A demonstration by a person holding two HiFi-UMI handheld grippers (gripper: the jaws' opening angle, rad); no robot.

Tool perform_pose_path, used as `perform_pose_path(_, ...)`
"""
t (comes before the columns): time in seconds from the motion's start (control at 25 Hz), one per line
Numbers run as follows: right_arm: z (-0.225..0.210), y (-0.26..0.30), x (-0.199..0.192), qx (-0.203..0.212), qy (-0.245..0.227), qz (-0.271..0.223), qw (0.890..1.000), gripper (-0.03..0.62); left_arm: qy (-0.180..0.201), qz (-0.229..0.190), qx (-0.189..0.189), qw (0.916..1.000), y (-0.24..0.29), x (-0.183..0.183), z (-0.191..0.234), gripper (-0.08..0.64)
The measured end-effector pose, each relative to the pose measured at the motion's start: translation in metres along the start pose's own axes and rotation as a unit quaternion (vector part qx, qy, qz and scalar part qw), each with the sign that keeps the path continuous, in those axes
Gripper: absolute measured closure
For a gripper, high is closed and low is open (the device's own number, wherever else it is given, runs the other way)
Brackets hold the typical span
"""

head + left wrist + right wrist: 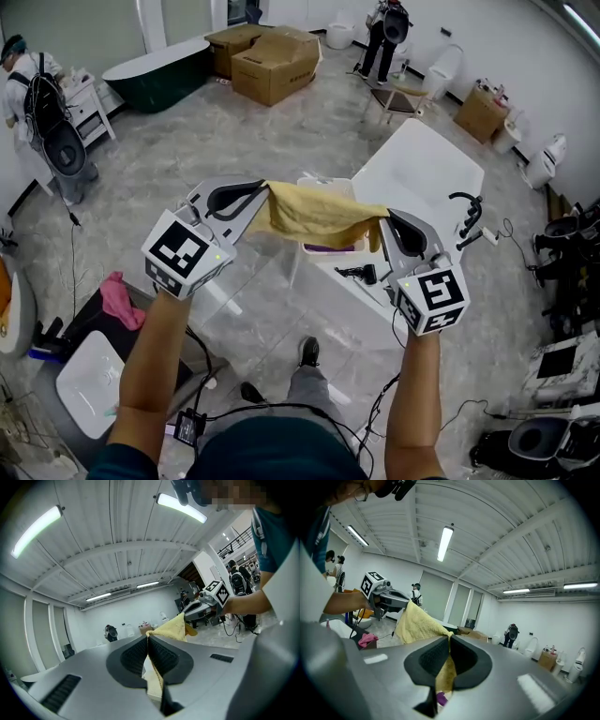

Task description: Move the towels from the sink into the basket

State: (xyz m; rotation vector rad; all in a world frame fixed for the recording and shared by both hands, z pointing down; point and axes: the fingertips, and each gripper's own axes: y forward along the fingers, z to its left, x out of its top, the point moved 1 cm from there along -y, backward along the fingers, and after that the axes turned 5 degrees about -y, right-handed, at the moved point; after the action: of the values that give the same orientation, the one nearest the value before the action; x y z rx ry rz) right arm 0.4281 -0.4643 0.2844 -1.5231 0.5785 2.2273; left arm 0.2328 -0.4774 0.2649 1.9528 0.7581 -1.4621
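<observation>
Between left gripper (264, 189) and right gripper (384, 218): yellow terry towel (319, 214) held spread; both jaws clenched on corners, likely to lay it flat.

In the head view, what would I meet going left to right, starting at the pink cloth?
pink cloth → left gripper → yellow towel → right gripper → toilet

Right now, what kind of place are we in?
Probably a bathroom-fixture warehouse or test hall, not a home: a dark freestanding bathtub, toilets lined along the wall, and big cardboard boxes out in the open.
</observation>
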Motion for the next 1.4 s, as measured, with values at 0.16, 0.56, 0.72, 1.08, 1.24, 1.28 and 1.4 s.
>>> perform_pose_path(0.16, -0.034, 0.008, -0.024, 0.002, 0.007, 0.009, 1.000, 0.571, -0.005, 0.007, -0.008, 0.9999, 0.044, -0.005, -0.001, 0.546)
perform_pose_path(0.56, -0.089, 0.041, -0.089, 0.008, 0.022, 0.033, 0.999, 0.571, -0.037, 0.029, -0.023, 0.9986, 0.131, -0.046, 0.009, 0.546)
perform_pose_path(0.72, -0.101, 0.052, -0.116, 0.009, 0.029, 0.044, 0.999, 0.571, -0.047, 0.042, -0.029, 0.9976, 0.156, -0.069, 0.011, 0.546)
perform_pose_path(1.08, -0.119, 0.079, -0.186, 0.015, 0.045, 0.073, 0.996, 0.571, -0.075, 0.070, -0.045, 0.9937, 0.210, -0.124, 0.013, 0.546)
perform_pose_path(1.24, -0.124, 0.092, -0.213, 0.018, 0.054, 0.082, 0.995, 0.571, -0.080, 0.087, -0.049, 0.9917, 0.228, -0.149, 0.015, 0.546)
perform_pose_path(1.28, -0.126, 0.095, -0.219, 0.018, 0.056, 0.084, 0.995, 0.571, -0.081, 0.091, -0.051, 0.9913, 0.233, -0.155, 0.016, 0.546)
perform_pose_path(1.4, -0.128, 0.105, -0.240, 0.020, 0.063, 0.091, 0.994, 0.571, -0.086, 0.101, -0.054, 0.9897, 0.246, -0.173, 0.016, 0.546)
